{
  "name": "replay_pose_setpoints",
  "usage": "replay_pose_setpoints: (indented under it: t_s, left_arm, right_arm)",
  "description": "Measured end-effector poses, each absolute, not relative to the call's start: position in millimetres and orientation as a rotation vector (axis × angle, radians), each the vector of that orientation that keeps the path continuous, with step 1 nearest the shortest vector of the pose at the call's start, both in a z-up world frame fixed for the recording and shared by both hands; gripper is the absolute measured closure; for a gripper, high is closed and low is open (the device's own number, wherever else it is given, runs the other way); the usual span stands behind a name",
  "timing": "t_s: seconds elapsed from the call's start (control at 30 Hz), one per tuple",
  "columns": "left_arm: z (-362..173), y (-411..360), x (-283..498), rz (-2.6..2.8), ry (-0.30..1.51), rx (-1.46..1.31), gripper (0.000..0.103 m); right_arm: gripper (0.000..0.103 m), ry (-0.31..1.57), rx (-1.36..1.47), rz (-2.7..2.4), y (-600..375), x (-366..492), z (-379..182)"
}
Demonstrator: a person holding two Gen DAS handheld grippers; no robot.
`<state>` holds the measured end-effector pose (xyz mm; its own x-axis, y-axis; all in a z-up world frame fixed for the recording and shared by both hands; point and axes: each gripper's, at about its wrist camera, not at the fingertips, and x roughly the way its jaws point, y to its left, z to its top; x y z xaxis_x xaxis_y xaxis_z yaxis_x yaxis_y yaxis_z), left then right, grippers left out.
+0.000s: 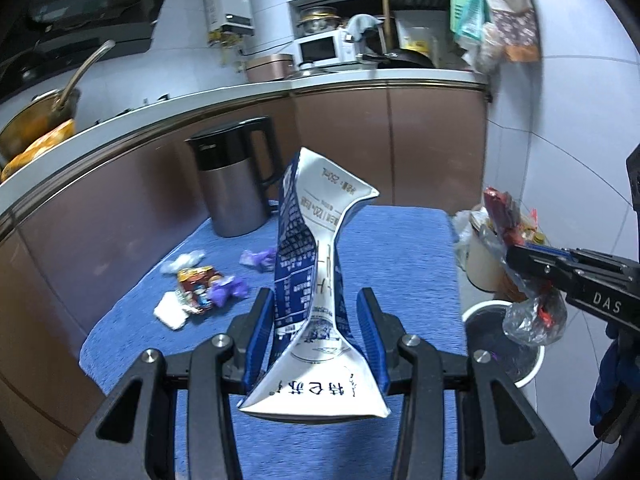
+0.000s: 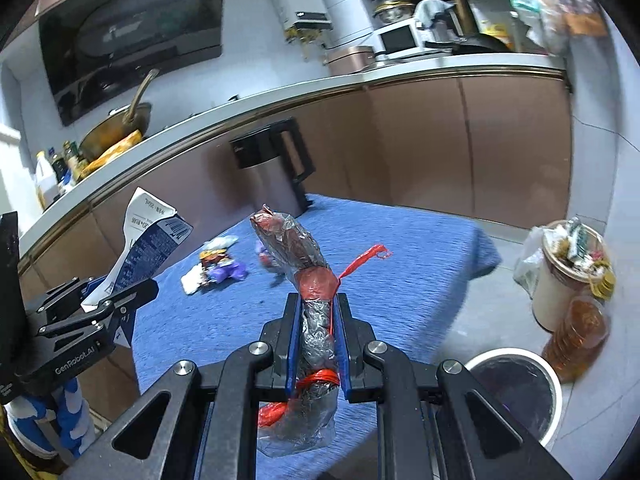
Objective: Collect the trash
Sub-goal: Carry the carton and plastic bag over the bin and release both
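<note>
A crushed blue-and-white milk carton (image 1: 316, 240) stands upright between the blue pads of my left gripper (image 1: 316, 296), which is shut on its pinched middle. In the right wrist view the same carton (image 2: 148, 232) sticks up from the left gripper (image 2: 116, 292) at the left edge. My right gripper (image 2: 319, 298) is shut on a crumpled clear plastic wrapper (image 2: 292, 248) with red strips, and it hangs over the blue cloth's right part. From the left wrist view that wrapper (image 1: 532, 312) dangles above a white bin (image 1: 480, 308) with a dark liner.
More trash (image 1: 200, 292) lies on the blue cloth (image 1: 400, 260): white tissue, a red packet and purple wrappers (image 1: 260, 258). A steel kettle (image 1: 236, 184) stands at the cloth's far end. Beside the bin (image 2: 554, 384) are an overfull white container (image 2: 568, 264) and an amber jar (image 2: 580, 328).
</note>
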<state>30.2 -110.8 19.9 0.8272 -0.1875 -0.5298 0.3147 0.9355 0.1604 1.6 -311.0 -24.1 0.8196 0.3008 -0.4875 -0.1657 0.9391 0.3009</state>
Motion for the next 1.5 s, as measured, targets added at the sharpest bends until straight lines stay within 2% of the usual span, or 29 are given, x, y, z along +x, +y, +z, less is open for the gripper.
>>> replay_pose_setpoints:
  t_s: [0.57,0.93,1.5]
  left_arm:
    - [-13.4,-233.1,35.0,-0.473,0.589,0.428,0.063]
    - [-62.3,-322.7,46.4,-0.611,0.642,0.562,0.063]
    - [-169.3,-430.1,81.0,-0.709,0.856,0.625,0.062]
  right_arm:
    - [0.088,0.578,0.417,0.027,-425.4,-23.7,-78.4]
    - [0.088,0.66,0.512,-0.1,-488.5,-25.8,-135.5]
    - [0.085,0.823,0.564,-0.208,-540.2,7.0,-220.9]
